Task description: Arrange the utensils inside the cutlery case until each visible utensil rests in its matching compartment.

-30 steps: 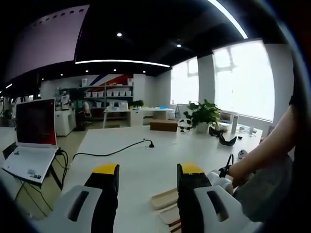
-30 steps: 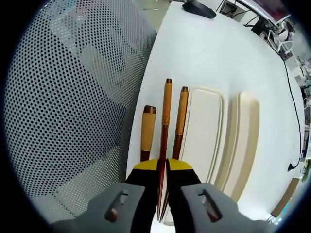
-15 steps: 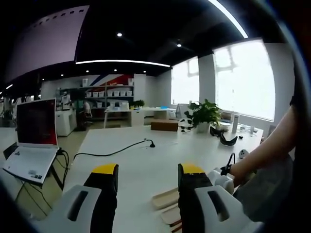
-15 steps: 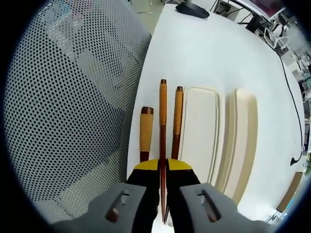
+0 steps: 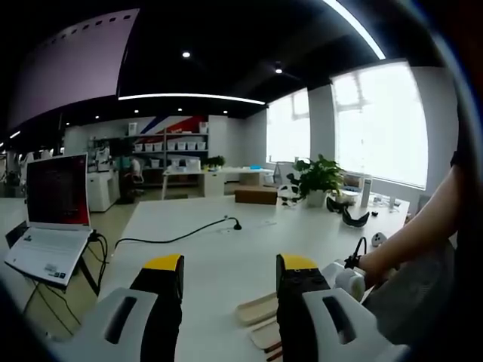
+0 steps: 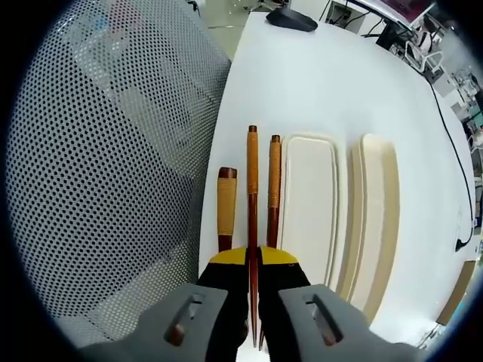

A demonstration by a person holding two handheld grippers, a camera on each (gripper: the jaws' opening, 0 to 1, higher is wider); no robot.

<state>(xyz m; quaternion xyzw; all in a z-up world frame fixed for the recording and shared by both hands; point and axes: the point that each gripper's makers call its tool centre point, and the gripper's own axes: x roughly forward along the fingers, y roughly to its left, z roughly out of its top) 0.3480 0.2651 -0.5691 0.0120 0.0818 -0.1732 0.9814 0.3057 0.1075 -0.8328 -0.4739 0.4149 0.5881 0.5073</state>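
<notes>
Table: long white table (image 6: 332,83), my landmark.
Chair: grey perforated mesh chair back (image 6: 106,166), beside the table edge.
Case: cream oblong cutlery case (image 6: 309,204) on the table, lid (image 6: 375,219) alongside.
Utensils: brown wooden-handled utensil (image 6: 252,188) pinched in my right gripper (image 6: 253,260); two more, (image 6: 273,185) and (image 6: 226,207), lie beside the case.
Left gripper (image 5: 226,275): jaws wide apart, holding nothing, above the table.

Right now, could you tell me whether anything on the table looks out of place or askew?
Yes: the utensils are outside the cutlery case. Two wooden-handled utensils lie on the table beside it, near the edge, and the right gripper is shut on a third. The case's lid lies alongside.
</notes>
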